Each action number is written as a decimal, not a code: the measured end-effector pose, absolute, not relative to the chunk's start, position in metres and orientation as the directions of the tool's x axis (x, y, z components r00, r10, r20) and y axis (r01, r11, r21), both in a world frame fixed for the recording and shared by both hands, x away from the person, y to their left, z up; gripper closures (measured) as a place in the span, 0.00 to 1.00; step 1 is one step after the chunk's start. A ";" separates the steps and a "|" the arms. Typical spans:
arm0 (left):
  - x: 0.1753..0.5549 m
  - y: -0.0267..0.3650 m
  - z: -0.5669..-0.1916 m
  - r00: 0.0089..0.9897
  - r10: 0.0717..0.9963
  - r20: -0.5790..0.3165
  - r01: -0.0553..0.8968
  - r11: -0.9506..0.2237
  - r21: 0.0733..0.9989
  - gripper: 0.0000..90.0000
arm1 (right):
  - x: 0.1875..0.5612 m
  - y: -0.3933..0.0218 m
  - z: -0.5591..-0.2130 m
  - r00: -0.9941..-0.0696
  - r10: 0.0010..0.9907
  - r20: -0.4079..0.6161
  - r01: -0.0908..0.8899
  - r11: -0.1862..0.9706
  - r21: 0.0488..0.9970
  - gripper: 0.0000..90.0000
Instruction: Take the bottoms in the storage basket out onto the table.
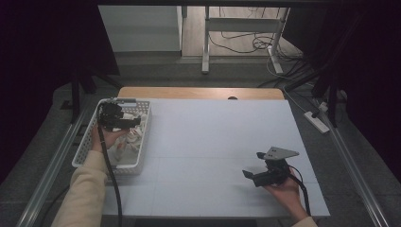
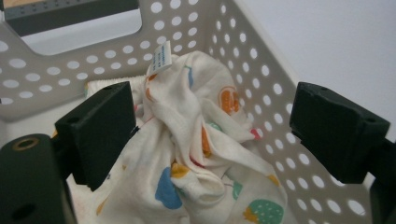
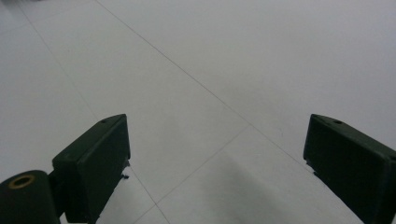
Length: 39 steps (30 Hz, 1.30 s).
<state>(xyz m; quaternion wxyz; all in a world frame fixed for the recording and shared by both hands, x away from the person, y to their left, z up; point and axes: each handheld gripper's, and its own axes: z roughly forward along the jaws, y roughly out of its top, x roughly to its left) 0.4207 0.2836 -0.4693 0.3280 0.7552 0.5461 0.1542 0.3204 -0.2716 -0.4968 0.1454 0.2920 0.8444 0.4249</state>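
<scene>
At the left edge of the white table (image 1: 213, 142) stands a pale plastic basket (image 1: 142, 142) with round holes punched through its walls. The person's left hand (image 1: 109, 138) holds the left gripper (image 2: 210, 130) over the basket, its 2 black jaws spread wide apart and gripping nothing. In the left gripper view those jaws stand either side of a crumpled white cloth (image 2: 196, 154) lying inside the basket, printed with small fruit shapes in orange, blue, green and red. Whether the left jaw touches the fabric I cannot tell. A small white sewn-in label (image 2: 162, 57) sticks up from the top of the bunched cloth; there is faint printing on it, too small and blurred to read. No brand name shows on the basket or the gripper. A cream sleeve (image 1: 82, 194) covers the left forearm, and a black cable (image 1: 112, 184) trails back along it.

Well apart, near the table's front right corner, the right hand (image 1: 286, 191) holds the right gripper (image 1: 252, 165) low over the bare surface, a grey 3-cornered plate (image 1: 280, 152) on top. Its jaws are likewise parted with nothing between them, and in the right gripper view thin seam lines (image 3: 201, 88) cross the tabletop ahead.
</scene>
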 end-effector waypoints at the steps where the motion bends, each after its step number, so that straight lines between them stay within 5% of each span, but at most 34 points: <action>1: 0.421 0.284 -0.470 0.355 0.926 -0.127 0.726 -0.188 0.661 0.15 | 0.320 -0.272 -0.497 -0.787 0.617 0.003 0.370 0.468 0.803 0.08; 39: 0.442 0.281 -0.506 0.366 0.923 -0.121 0.859 -0.285 0.425 0.11 | 0.320 -0.271 -0.497 -0.788 0.616 0.001 0.373 0.475 0.797 0.08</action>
